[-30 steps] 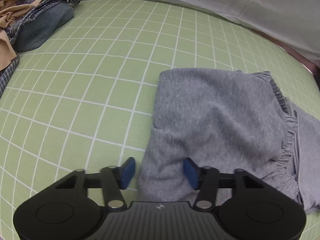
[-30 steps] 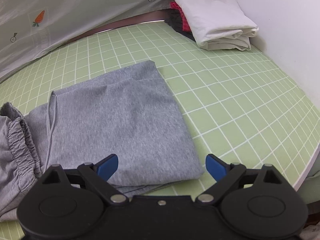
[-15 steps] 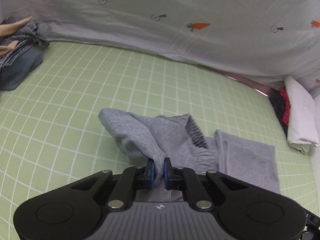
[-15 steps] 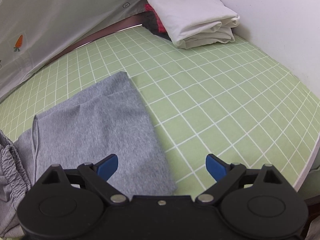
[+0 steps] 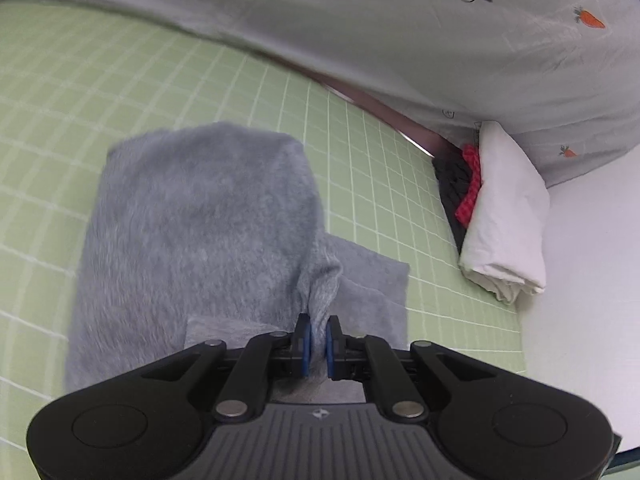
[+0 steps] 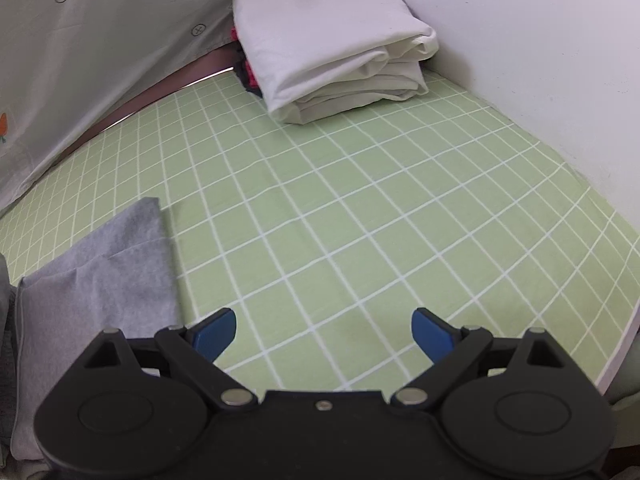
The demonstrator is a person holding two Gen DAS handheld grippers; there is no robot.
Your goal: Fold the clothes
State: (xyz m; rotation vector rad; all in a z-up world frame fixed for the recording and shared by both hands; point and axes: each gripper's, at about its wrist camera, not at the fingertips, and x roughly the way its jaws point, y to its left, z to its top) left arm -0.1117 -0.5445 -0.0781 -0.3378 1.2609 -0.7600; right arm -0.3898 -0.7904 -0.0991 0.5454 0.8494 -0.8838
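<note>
Grey sweatpants (image 5: 200, 216) lie on the green checked sheet (image 5: 80, 80). My left gripper (image 5: 317, 346) is shut on a pinched fold of the grey sweatpants and holds the lifted part draped over the flat lower layer (image 5: 372, 280). In the right wrist view the flat end of the sweatpants (image 6: 100, 276) lies at the lower left. My right gripper (image 6: 324, 330) is open and empty above bare sheet, just right of the fabric's edge.
A folded white cloth (image 6: 336, 48) lies by the white wall (image 6: 540, 60), with red and dark clothes (image 5: 464, 184) tucked behind it. A grey carrot-print sheet (image 5: 400, 28) hangs along the back. The mattress edge (image 6: 616, 360) is at the right.
My left gripper closed on the sweatpants, lifted the fabric and carried it rightward over the other half. My right gripper moved right, off the fabric, still open.
</note>
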